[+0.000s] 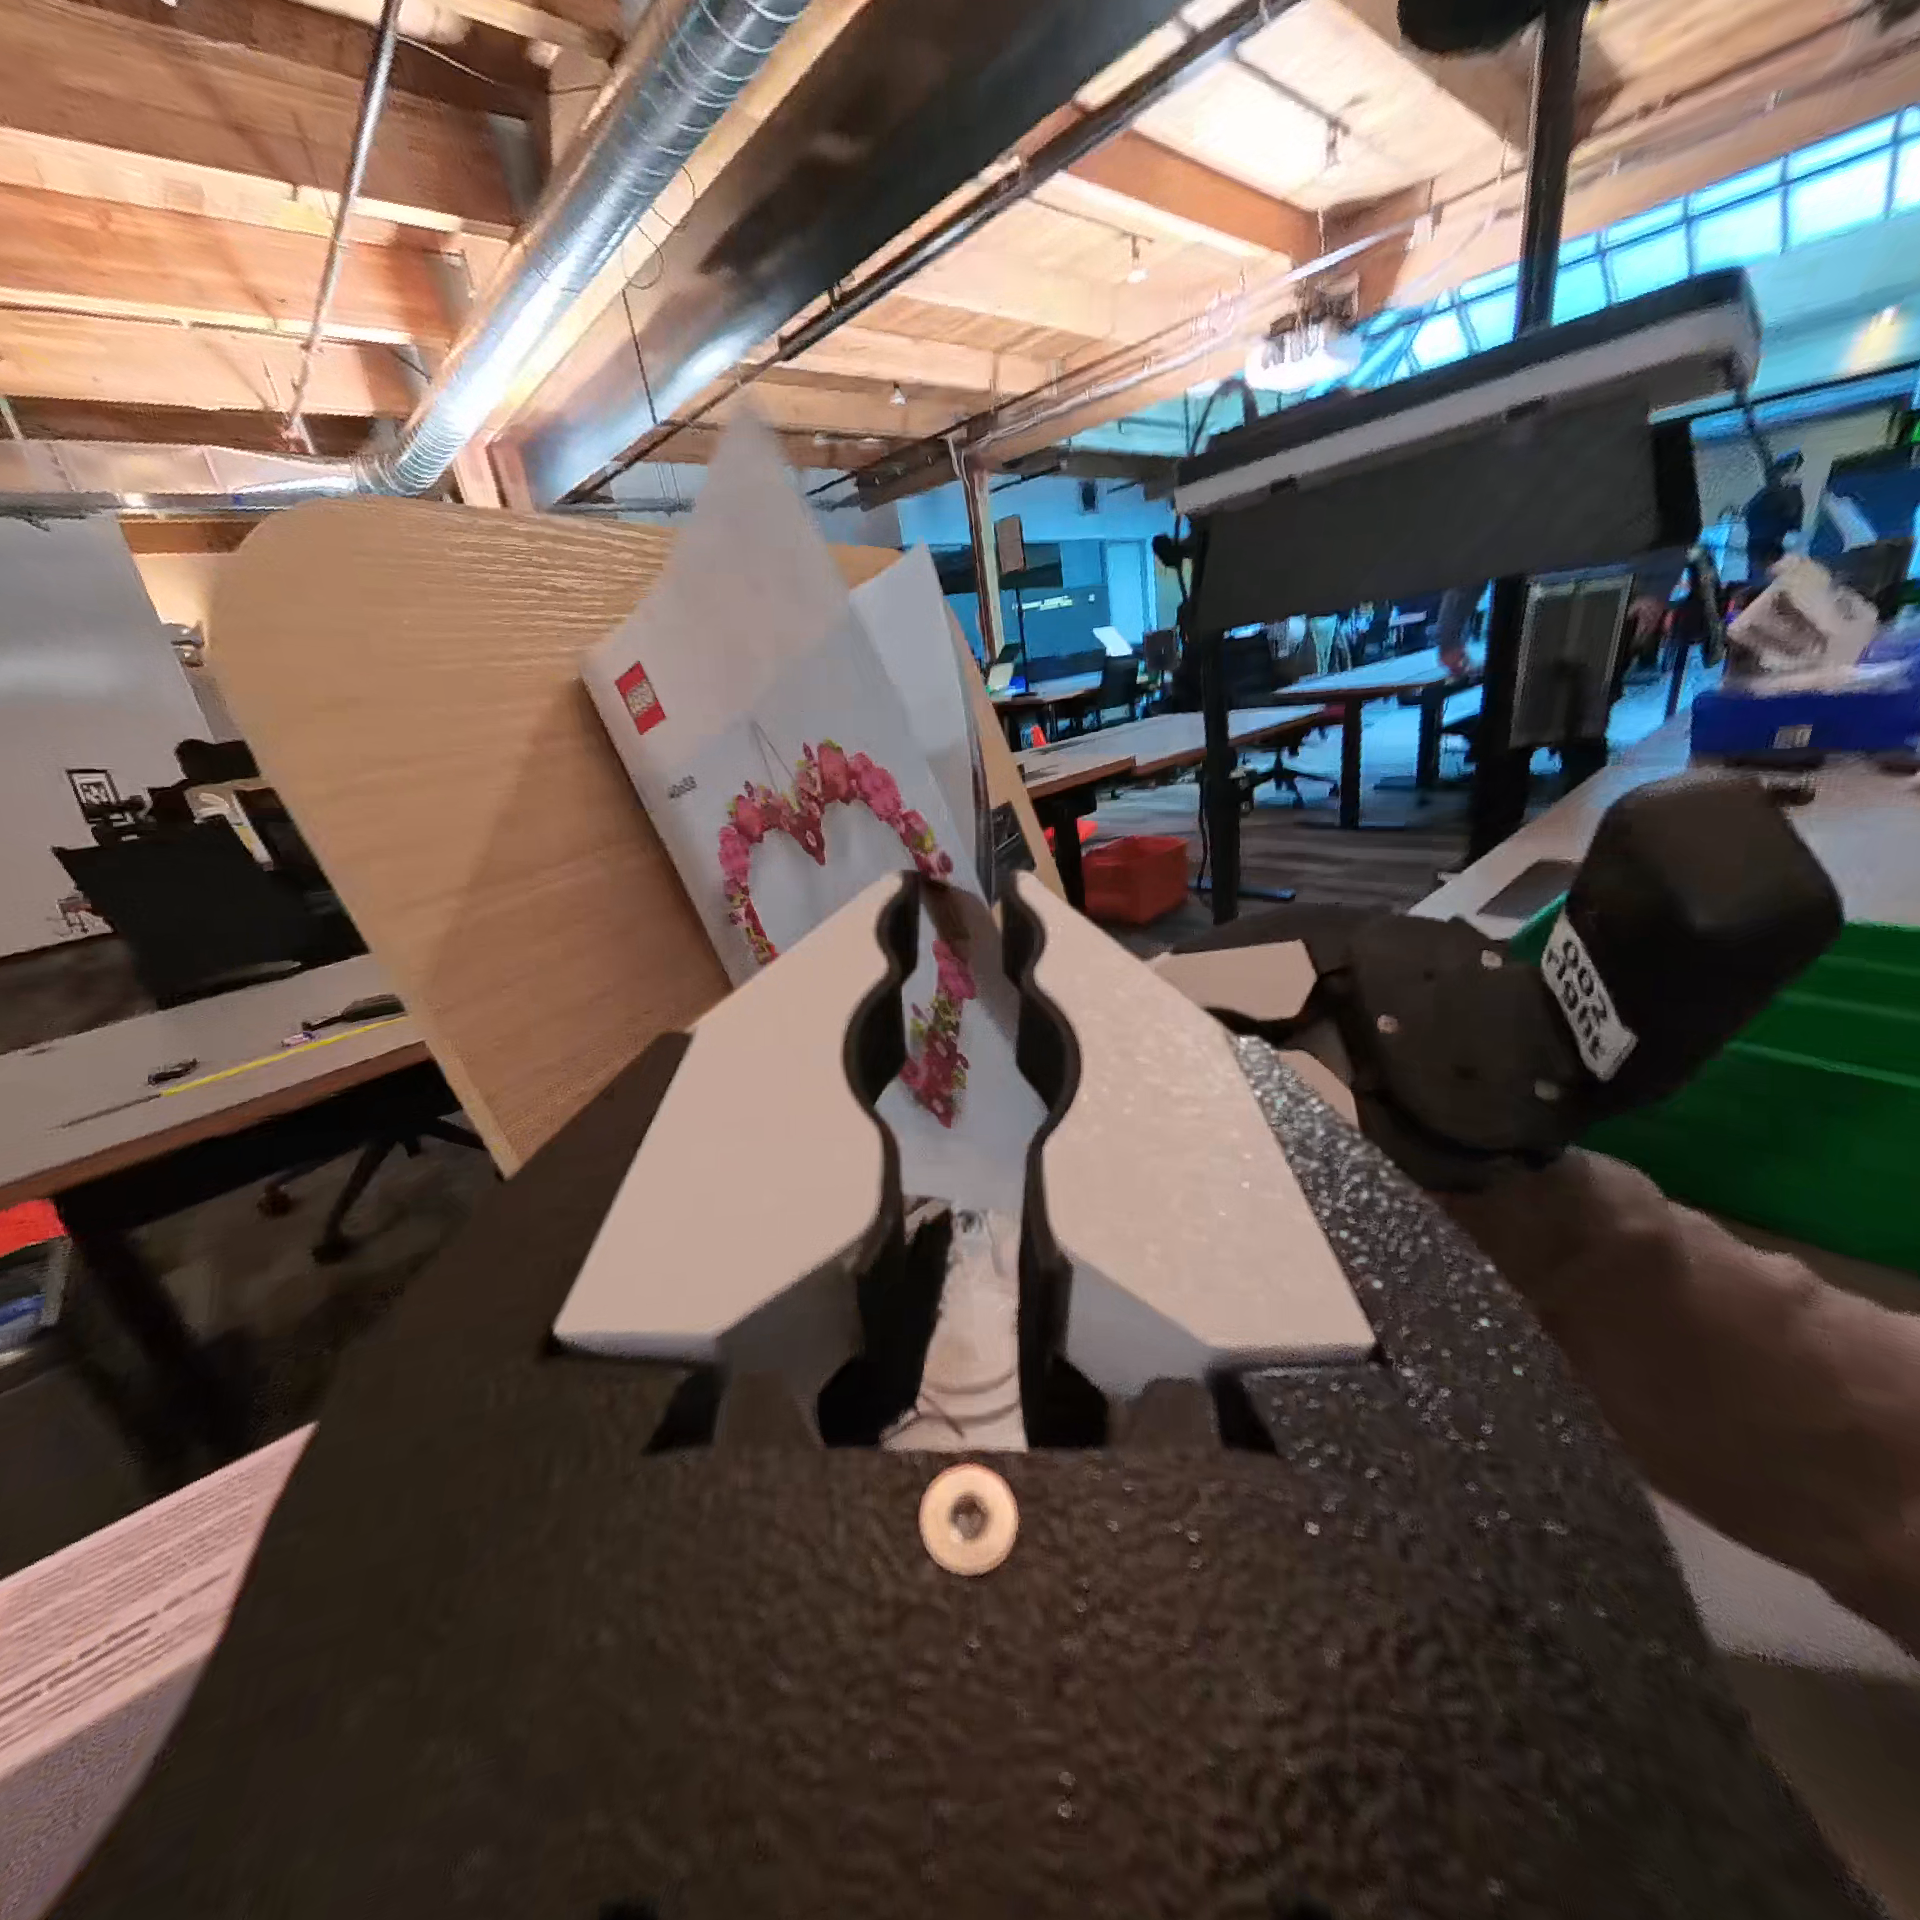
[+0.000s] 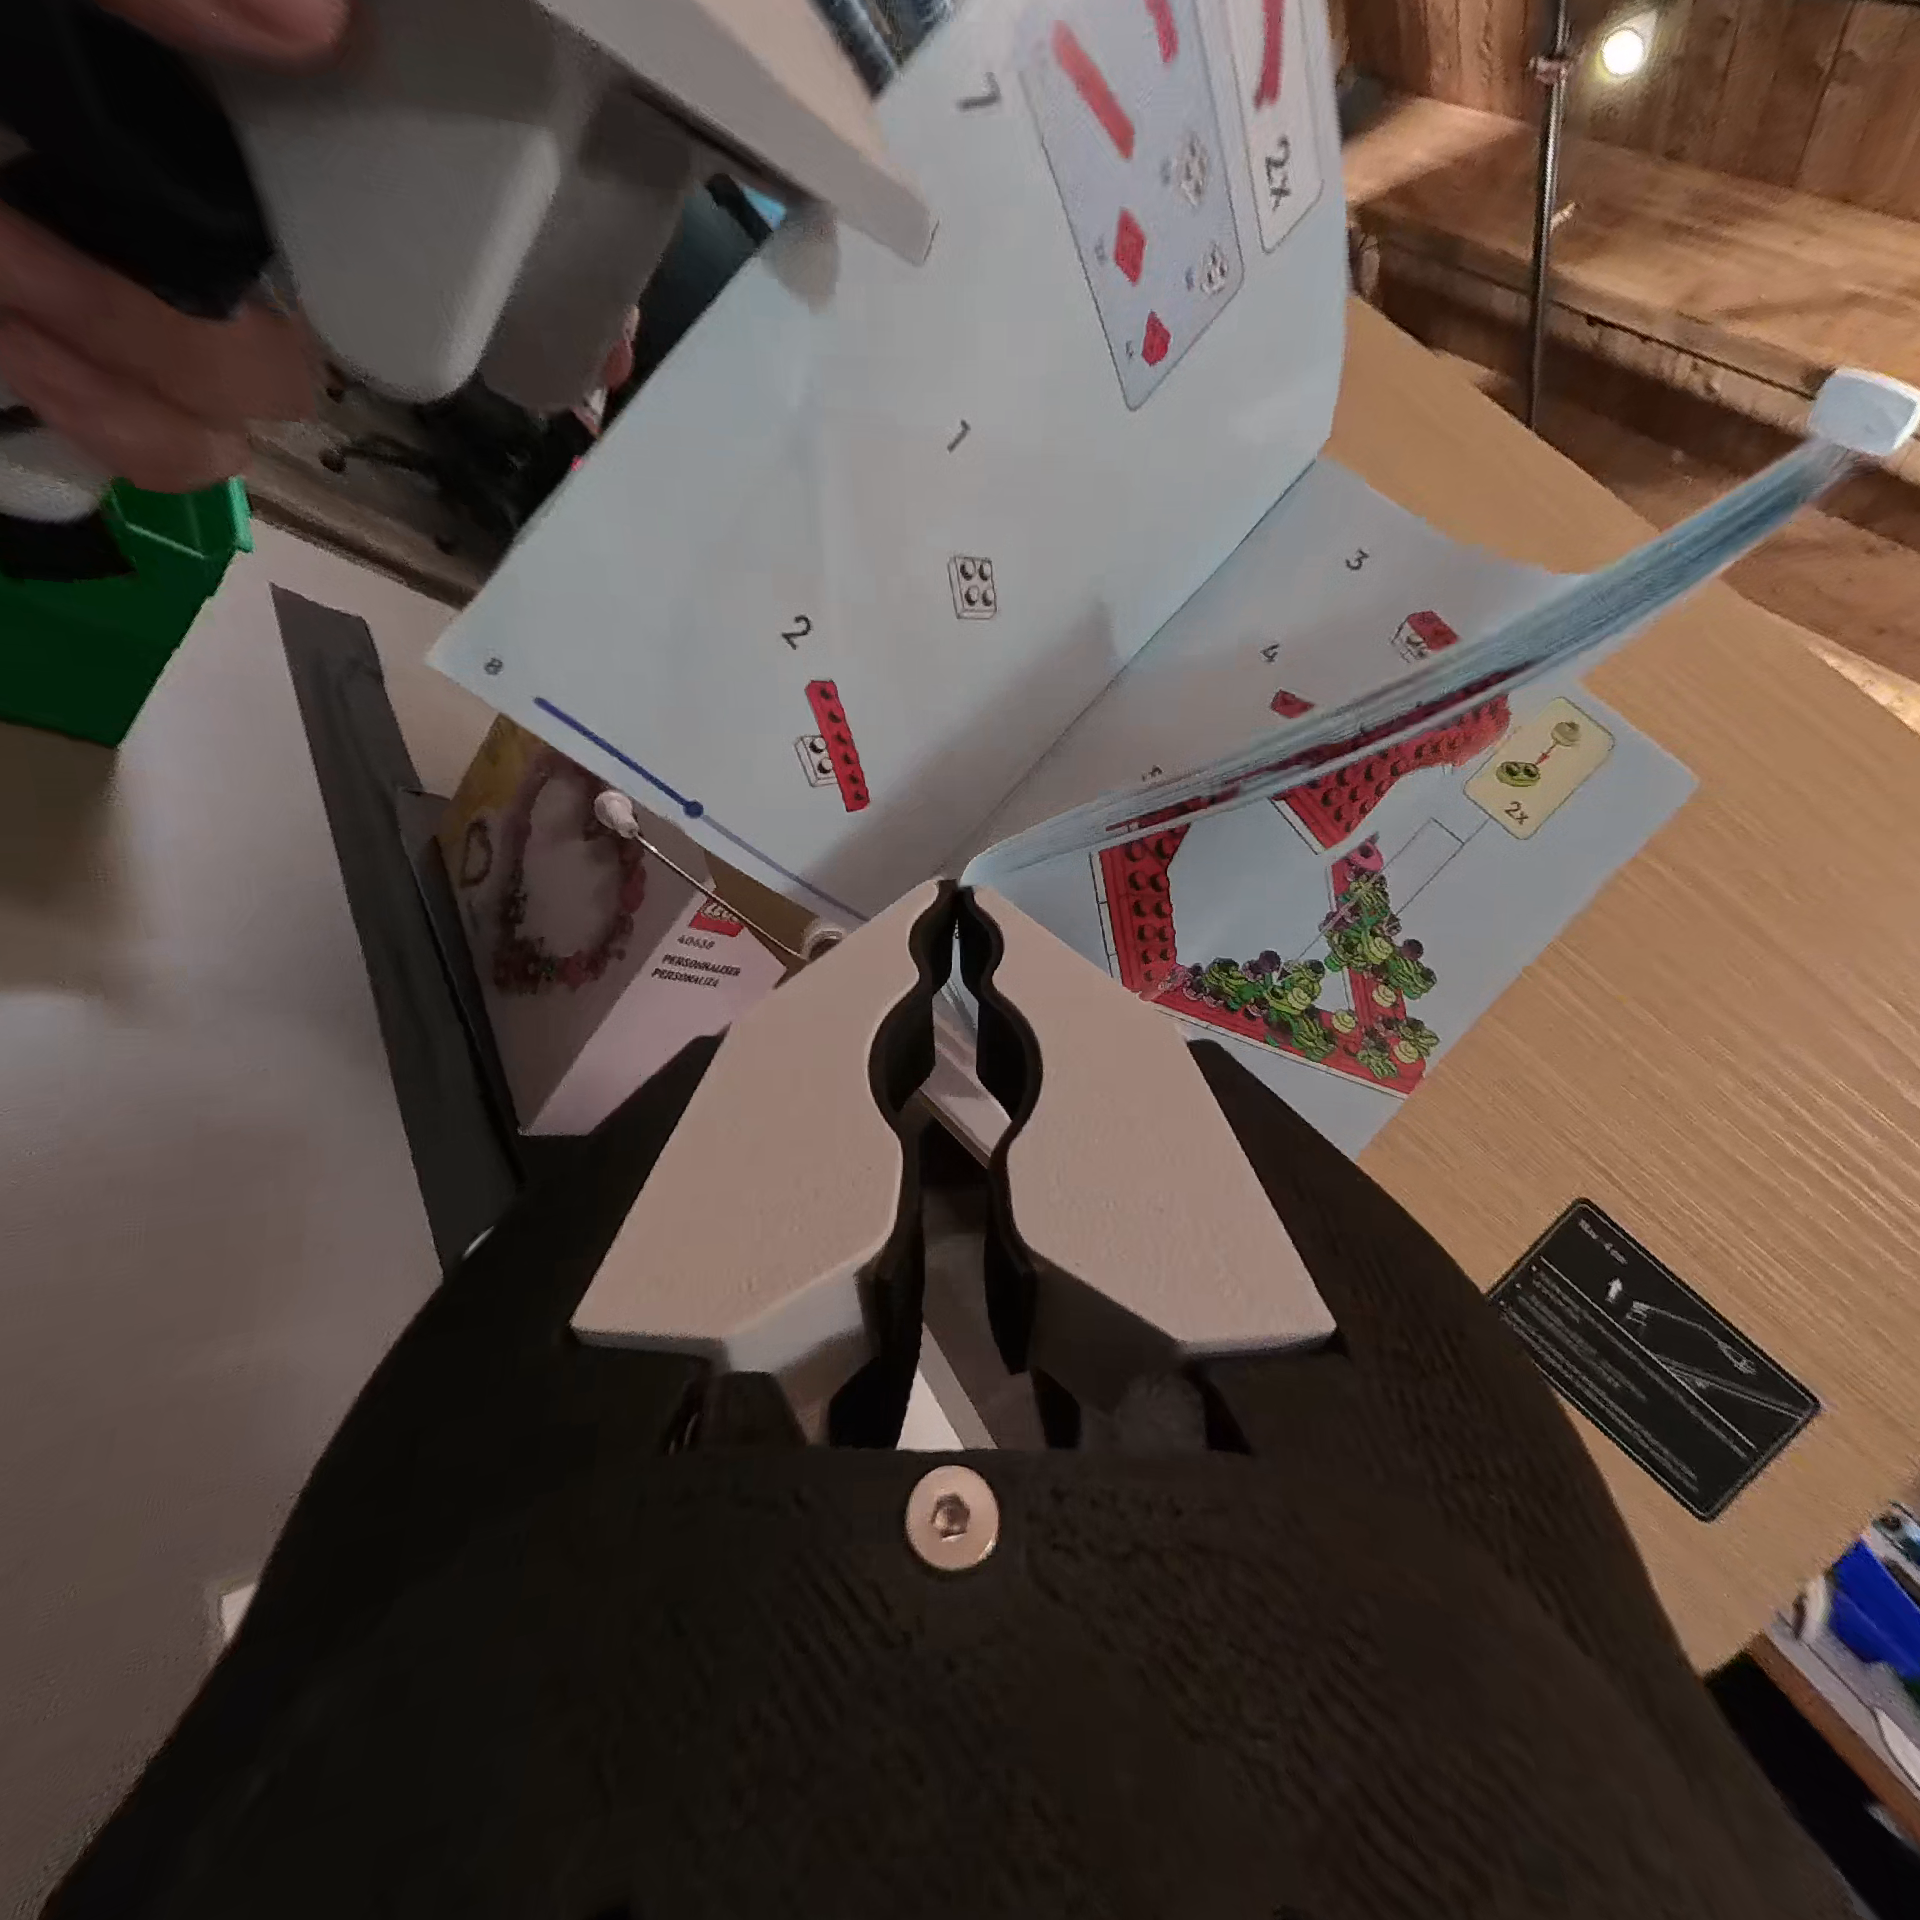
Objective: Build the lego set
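Observation:
A Lego instruction booklet (image 1: 748,748) with a pink flower heart on its cover stands open against a tilted wooden board (image 1: 436,779). My left gripper (image 1: 964,883) is shut on the booklet's cover, which runs down between its fingers. In the right wrist view the booklet (image 2: 831,520) lies open at pages of red brick steps, with several pages fanned up. My right gripper (image 2: 956,896) is shut on the lower edge of those pages near the spine. A white finger (image 2: 790,125) of the left gripper shows at the top of the open page.
The Lego box (image 2: 582,914) lies on the white table (image 2: 156,1039) beside the wooden board (image 2: 1662,1039), which bears a black sticker (image 2: 1652,1351). A green bin (image 2: 104,623) stands at the left. The right gripper's black body (image 1: 1558,987) is close on the right. Spacing between my two grippers at the tips: around 10 cm.

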Motion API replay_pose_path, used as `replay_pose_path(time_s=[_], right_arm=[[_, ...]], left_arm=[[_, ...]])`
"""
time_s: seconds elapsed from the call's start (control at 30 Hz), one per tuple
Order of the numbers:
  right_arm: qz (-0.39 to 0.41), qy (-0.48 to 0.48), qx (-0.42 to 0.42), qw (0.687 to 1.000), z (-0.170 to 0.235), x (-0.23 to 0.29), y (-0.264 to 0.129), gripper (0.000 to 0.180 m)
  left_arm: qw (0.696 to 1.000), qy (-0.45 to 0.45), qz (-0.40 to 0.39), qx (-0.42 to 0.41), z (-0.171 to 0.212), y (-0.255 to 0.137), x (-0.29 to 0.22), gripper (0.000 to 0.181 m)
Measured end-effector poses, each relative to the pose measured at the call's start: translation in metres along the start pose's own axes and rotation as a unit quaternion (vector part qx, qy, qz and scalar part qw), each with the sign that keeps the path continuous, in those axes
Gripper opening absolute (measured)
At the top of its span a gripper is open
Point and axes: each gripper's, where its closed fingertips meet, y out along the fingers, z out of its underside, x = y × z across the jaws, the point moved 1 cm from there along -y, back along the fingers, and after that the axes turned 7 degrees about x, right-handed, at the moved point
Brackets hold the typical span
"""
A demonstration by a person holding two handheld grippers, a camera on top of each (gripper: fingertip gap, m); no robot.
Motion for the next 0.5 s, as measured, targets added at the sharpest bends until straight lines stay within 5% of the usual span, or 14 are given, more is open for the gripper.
replay_pose_path(time_s=[0.13, 0.27, 0.4, 0.5], right_arm=[[-0.003, -0.014, 0.01, 1.0, 0.001, 0.004, 0.003, 0.0], [-0.007, -0.018, 0.009, 1.0, 0.0, 0.009, 0.006, 0.0], [-0.017, -0.026, 0.01, 0.999, -0.002, 0.016, 0.009, 0.0], [-0.031, -0.033, 0.007, 0.999, -0.004, 0.022, 0.01, 0.0]], left_arm=[[0.994, -0.011, -0.109, -0.008, -0.008, -0.015, 0.033, 0.022], [0.986, 0.022, -0.161, -0.041, -0.031, -0.046, 0.05, 0.057], [0.988, 0.055, -0.095, -0.113, -0.063, -0.066, 0.022, 0.037], [0.995, 0.042, -0.019, -0.093, -0.061, -0.055, -0.006, 0.027]])
